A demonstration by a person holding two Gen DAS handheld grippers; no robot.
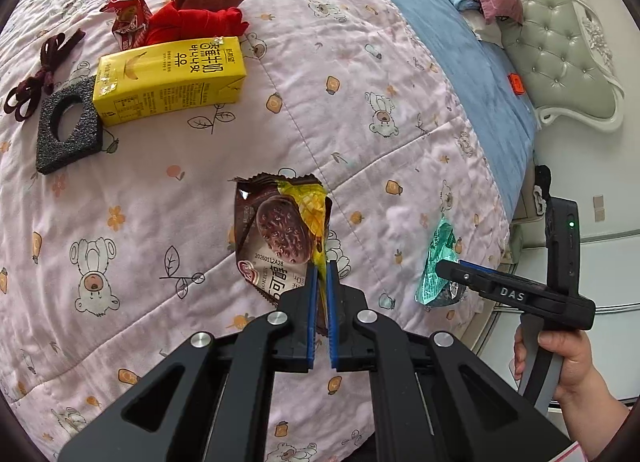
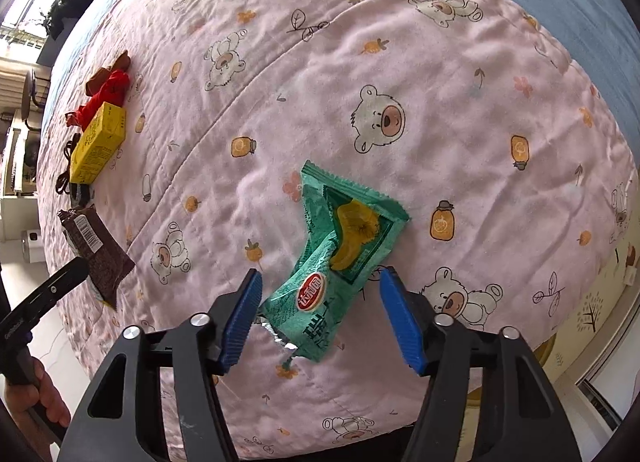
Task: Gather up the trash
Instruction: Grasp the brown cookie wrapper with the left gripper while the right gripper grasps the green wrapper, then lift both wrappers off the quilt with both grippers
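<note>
My left gripper (image 1: 321, 270) is shut on a brown and yellow snack wrapper (image 1: 280, 230), which lies on the pink quilt (image 1: 360, 102); the wrapper also shows in the right wrist view (image 2: 96, 250). My right gripper (image 2: 320, 282) is open, its blue pads on either side of a green snack wrapper (image 2: 340, 246) lying on the quilt. That green wrapper shows in the left wrist view (image 1: 438, 262) beside the right gripper (image 1: 448, 268). A yellow milk carton (image 1: 168, 78) and a red crumpled wrapper (image 1: 126, 16) lie farther back.
A black foam piece (image 1: 66, 130), a dark red hair tie (image 1: 36, 74) and a red and brown cloth (image 1: 200, 12) lie by the carton. A blue blanket (image 1: 460, 62), pillows and a padded headboard (image 1: 560, 42) are at the right. The bed edge is near me.
</note>
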